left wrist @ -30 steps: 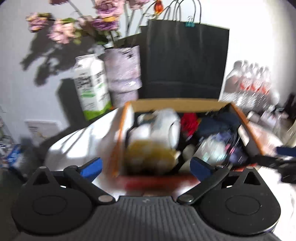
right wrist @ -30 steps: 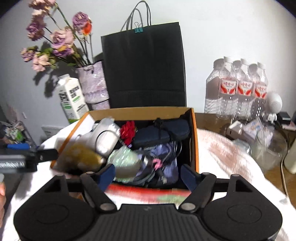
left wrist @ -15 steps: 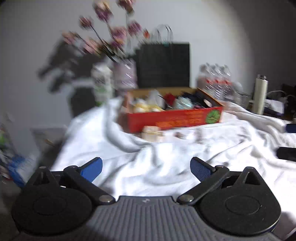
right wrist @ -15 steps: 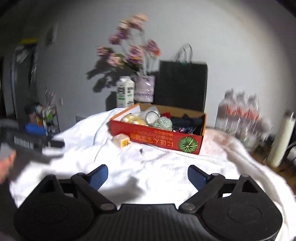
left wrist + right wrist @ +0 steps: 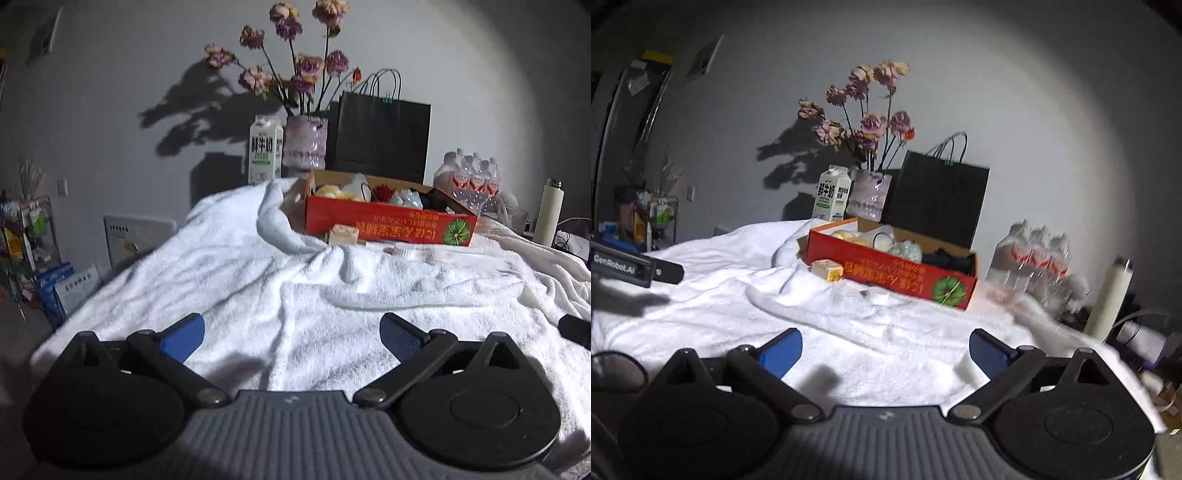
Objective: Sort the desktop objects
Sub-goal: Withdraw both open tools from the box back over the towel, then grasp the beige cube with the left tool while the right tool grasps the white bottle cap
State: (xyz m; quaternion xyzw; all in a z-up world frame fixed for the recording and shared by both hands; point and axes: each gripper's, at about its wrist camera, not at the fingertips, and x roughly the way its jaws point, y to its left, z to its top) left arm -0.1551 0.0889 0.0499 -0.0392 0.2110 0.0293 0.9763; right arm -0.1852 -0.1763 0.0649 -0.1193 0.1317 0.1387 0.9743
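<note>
A dim room lit like a spotlight: the rumpled white towel (image 5: 295, 280) glares, corners vignette dark, dried pink flowers (image 5: 295, 70) cast shadows toward 9 o'clock, clear plastic bottles (image 5: 1034, 258) blur.

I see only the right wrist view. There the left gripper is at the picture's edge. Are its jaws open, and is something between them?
Observer: Open. The left gripper has nothing between its fingers; only the white towel lies beneath.
Operator: Something small and blurred lies on the towel. What is it?
Observer: The left wrist view shows it sharp: a small pinkish piece with a white ribbed end, lying just before the red box.
Operator: Is anything red inside that box?
Observer: Yes, a red item sits among the contents, beside a pale green bundle.
</note>
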